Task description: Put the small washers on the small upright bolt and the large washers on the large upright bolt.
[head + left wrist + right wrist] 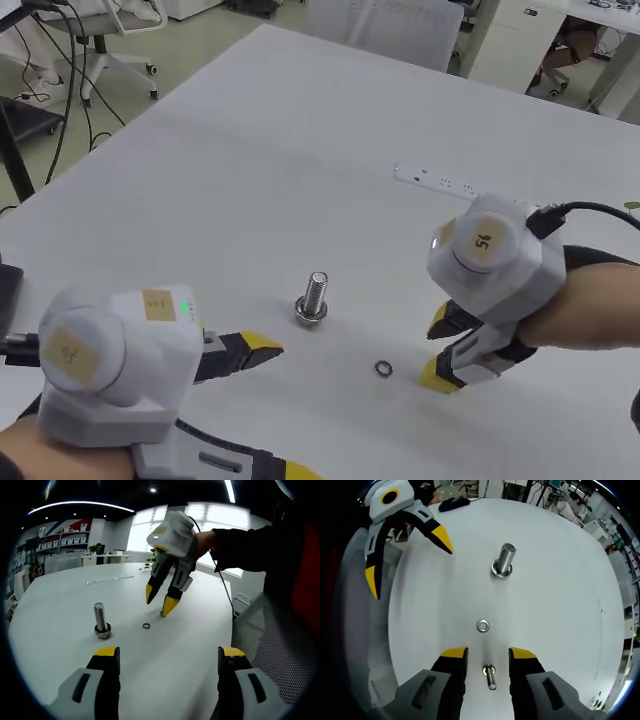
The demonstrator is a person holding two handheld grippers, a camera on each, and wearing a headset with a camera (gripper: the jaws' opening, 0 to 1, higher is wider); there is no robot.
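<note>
Tabletop (250, 160): white and plain, carrying every item below.
Left claw (280, 410): mine, at the lower left of the head view. Its 2 yellow-tipped jaws are spread wide with nothing between them, held above the tabletop.
Right claw (438, 350): mine, at the right of the head view, tilted down at the tabletop. Its 2 jaws stand a narrow gap apart and grip nothing.
Large bolt (316, 296): threaded and upright, just below the centre of the head view, between my 2 claws and well apart from both.
Ring (310, 314): a metal ring circles the foot of the large bolt. I cannot tell whether it is a washer or the bolt's own head.
Small washer (383, 369): 1 small ring lying flat on the tabletop, to the lower right of the large bolt, near the right claw's tips but not touching them.
Small bolt (490, 676): at the bottom centre of the right gripper view, inside the gap between the right claw's jaws, with bare space on each side. It appears to stand on end, though I cannot be certain.
Power strip (440, 183): white, lying on the tabletop in the upper right of the head view, well behind everything else.
</note>
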